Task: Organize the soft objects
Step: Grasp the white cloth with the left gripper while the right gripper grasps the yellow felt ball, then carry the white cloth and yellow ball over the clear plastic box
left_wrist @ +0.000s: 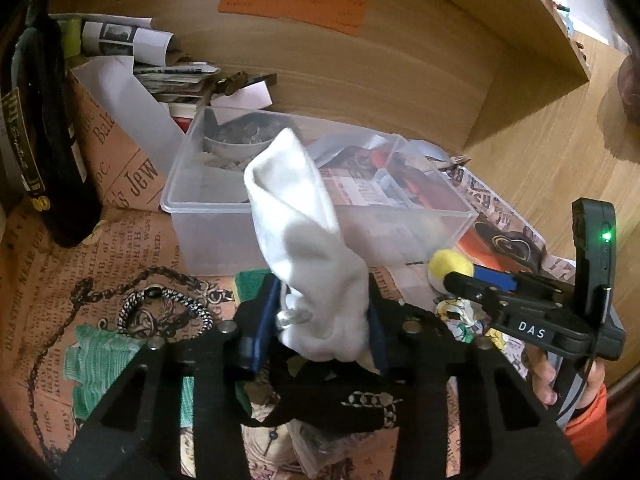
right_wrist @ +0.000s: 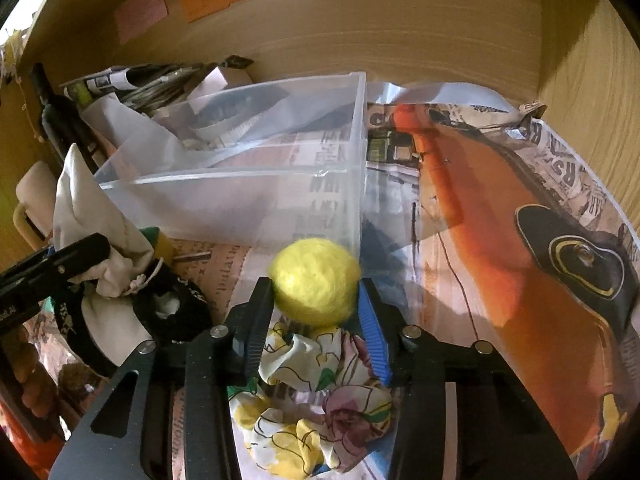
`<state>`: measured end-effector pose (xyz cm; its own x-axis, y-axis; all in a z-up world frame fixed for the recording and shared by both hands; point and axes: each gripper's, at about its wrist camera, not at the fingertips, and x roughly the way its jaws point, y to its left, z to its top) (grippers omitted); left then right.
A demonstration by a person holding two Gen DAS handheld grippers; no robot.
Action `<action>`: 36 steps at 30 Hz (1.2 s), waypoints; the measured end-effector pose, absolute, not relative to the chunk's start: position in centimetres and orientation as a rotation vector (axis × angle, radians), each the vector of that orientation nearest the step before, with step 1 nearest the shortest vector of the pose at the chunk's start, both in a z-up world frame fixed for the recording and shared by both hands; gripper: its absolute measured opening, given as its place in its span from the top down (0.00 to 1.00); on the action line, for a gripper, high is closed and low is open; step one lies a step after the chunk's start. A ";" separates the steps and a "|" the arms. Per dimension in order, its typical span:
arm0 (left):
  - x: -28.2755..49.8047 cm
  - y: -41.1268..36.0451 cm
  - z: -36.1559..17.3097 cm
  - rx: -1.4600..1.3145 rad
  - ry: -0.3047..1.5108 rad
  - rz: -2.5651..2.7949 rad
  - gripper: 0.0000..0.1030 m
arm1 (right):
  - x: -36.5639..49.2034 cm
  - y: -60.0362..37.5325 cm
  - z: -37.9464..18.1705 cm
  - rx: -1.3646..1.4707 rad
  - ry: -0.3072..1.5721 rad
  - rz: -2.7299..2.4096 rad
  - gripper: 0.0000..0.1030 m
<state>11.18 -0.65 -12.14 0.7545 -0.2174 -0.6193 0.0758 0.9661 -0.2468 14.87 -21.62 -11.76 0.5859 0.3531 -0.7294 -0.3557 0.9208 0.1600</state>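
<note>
My left gripper (left_wrist: 326, 312) is shut on a white sock (left_wrist: 304, 240) and holds it upright in front of the clear plastic bin (left_wrist: 224, 204). The sock also shows at the left of the right wrist view (right_wrist: 92, 224). My right gripper (right_wrist: 316, 300) is shut on a yellow felt ball (right_wrist: 314, 280), just in front of the bin's near right corner (right_wrist: 352, 200). In the left wrist view the ball (left_wrist: 450, 266) sits at the tip of the right gripper (left_wrist: 460, 280). A floral cloth (right_wrist: 320, 400) lies under the right gripper.
A green knit cloth (left_wrist: 100, 364), a metal chain (left_wrist: 168, 304) and a black strap (right_wrist: 172, 308) lie on the newspaper-covered surface. A dark bottle (left_wrist: 40, 128) and papers (left_wrist: 120, 44) stand at the left back. A wooden wall (left_wrist: 360, 72) rises behind the bin.
</note>
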 end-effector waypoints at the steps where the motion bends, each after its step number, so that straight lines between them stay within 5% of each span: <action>1: 11.2 -0.6 -12.0 -0.219 0.697 -0.165 0.65 | 14.7 -21.7 -11.5 -0.003 0.839 0.410 0.63; 23: 10.0 2.9 -3.1 -0.240 0.456 -0.116 0.67 | 12.2 -21.5 -2.6 0.013 0.531 0.446 0.63; 36: 16.5 2.3 -4.2 -0.225 0.579 -0.103 0.67 | 16.3 -18.1 -3.7 -0.026 0.583 0.471 0.63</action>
<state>16.54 2.29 -4.23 0.8327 -0.1595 -0.5303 0.0334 0.9703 -0.2394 16.27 -18.14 -3.73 0.7322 0.4205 -0.5359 -0.4352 0.8940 0.1069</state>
